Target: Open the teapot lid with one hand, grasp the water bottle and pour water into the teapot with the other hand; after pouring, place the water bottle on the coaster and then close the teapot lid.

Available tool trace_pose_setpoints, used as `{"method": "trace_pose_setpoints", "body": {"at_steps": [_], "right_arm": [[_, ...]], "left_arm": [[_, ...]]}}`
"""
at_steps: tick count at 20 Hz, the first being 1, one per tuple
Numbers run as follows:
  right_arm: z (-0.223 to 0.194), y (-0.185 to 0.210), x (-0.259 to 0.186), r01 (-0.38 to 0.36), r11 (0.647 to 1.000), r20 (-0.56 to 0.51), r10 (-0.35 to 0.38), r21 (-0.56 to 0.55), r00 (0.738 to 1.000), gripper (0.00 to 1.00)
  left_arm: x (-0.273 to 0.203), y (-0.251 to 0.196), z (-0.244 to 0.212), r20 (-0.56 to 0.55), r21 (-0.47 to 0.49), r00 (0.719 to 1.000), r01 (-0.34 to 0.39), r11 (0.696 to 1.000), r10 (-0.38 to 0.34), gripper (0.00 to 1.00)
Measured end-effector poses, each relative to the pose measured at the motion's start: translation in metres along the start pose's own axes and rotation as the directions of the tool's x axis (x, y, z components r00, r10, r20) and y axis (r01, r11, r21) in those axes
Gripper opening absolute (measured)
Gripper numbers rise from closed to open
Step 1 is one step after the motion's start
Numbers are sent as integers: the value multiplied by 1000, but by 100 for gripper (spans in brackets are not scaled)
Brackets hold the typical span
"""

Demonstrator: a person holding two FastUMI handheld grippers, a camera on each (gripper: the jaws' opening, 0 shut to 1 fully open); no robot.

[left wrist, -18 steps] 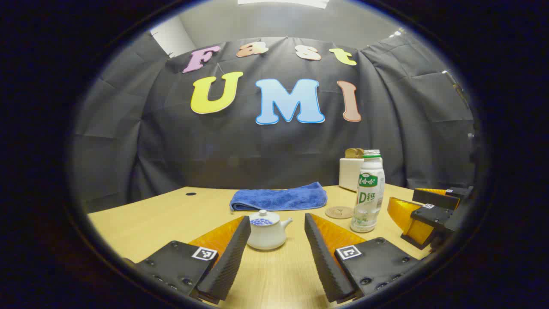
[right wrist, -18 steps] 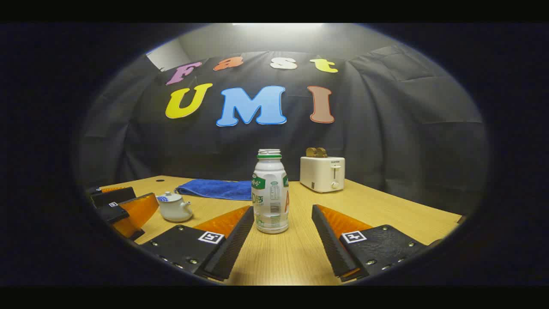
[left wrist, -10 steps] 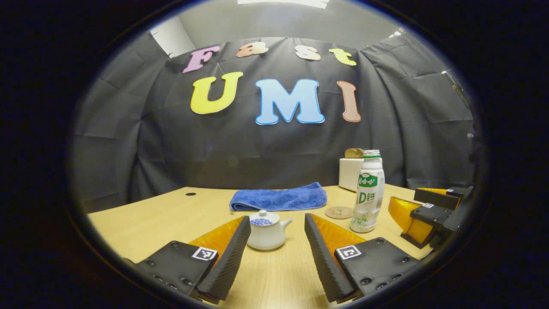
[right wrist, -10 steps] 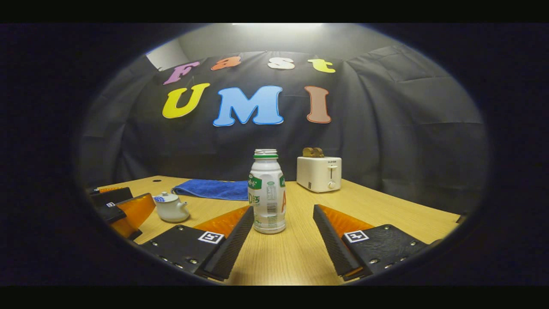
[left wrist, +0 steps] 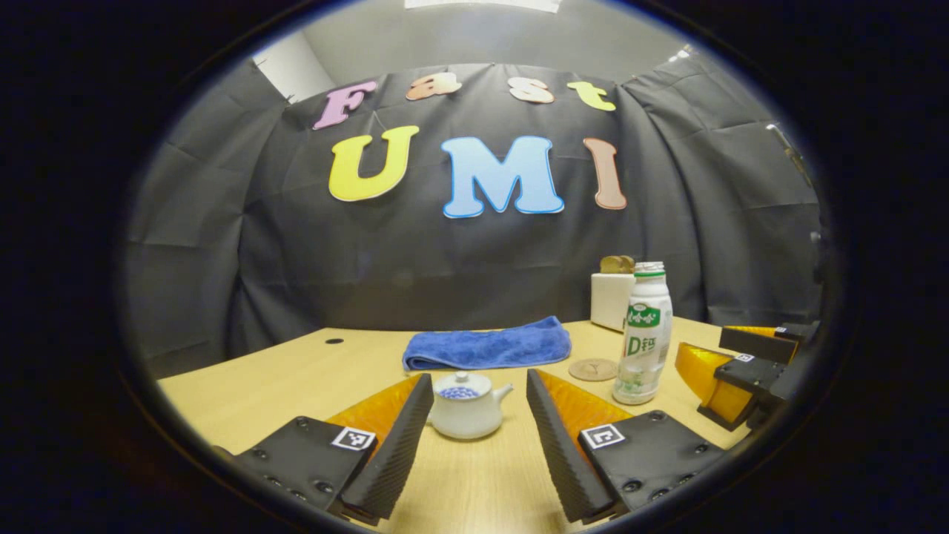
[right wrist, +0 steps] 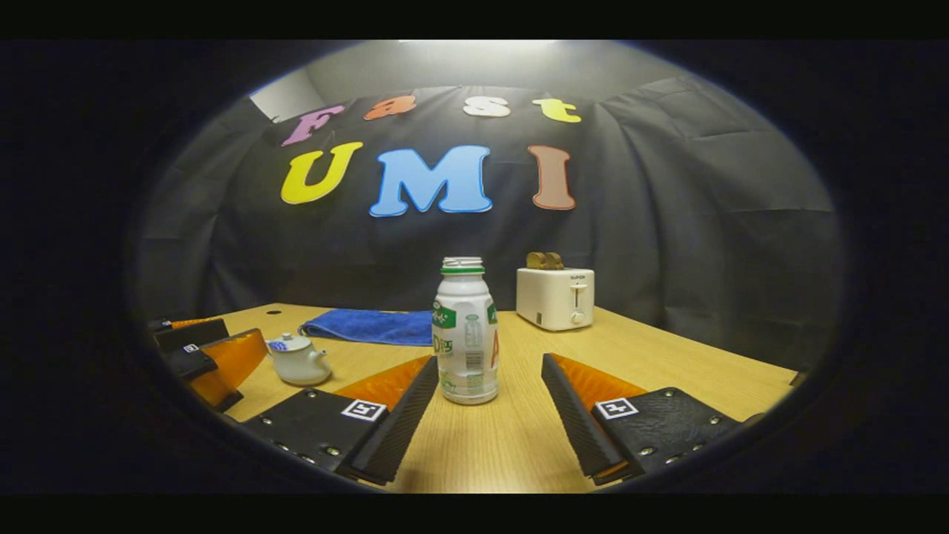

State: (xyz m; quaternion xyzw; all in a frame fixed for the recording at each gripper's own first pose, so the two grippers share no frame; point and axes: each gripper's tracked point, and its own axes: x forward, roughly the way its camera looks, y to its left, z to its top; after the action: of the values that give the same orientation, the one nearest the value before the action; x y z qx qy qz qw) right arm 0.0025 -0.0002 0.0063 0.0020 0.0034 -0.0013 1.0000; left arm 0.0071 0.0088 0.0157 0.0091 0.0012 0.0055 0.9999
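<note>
A small white teapot (left wrist: 467, 406) with its blue-patterned lid (left wrist: 460, 389) on stands on the wooden table, just ahead of my left gripper (left wrist: 478, 415), which is open and level with it. The uncapped white water bottle (right wrist: 465, 338) with a green label stands upright in front of my right gripper (right wrist: 489, 397), also open, its fingers apart from the bottle. A round brown coaster (left wrist: 593, 368) lies flat beside the water bottle (left wrist: 643, 331). The teapot (right wrist: 298, 358) and the left gripper (right wrist: 211, 360) appear at the left of the right gripper view. The right gripper (left wrist: 730, 371) appears at the right edge of the left gripper view.
A folded blue towel (left wrist: 487, 346) lies behind the teapot toward the back wall. A white toaster (right wrist: 555, 297) holding bread stands at the back right of the table (right wrist: 667, 363). A small dark hole (left wrist: 334, 341) marks the table's far left.
My left gripper has edged forward and slightly lower toward the teapot, which sits larger between its fingers. The right gripper has shifted slightly, keeping the bottle near the middle of its view.
</note>
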Motion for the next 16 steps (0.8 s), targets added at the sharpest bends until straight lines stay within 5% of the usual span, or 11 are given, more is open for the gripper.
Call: {"method": "trace_pose_setpoints", "body": {"at_steps": [5, 7, 9, 16], "right_arm": [[13, 3, 0, -9, 1000, 28, 10, -19, 1000, 87], [15, 4, 0, -12, 1000, 30, 13, -22, 999, 87], [16, 3, 0, -13, 1000, 31, 14, -19, 999, 87], [18, -2, 1, -6, 1000, 29, 6, -12, 1000, 87]], "left_arm": [[11, 7, -7, -32, -4, 999, -19, 1000, 19, 82], [19, 10, -9, -46, 3, 998, -29, 1000, 29, 89], [32, 14, -9, -61, 18, 997, -36, 999, 37, 82], [83, 20, -21, -122, 31, 991, -48, 998, 52, 89]]}}
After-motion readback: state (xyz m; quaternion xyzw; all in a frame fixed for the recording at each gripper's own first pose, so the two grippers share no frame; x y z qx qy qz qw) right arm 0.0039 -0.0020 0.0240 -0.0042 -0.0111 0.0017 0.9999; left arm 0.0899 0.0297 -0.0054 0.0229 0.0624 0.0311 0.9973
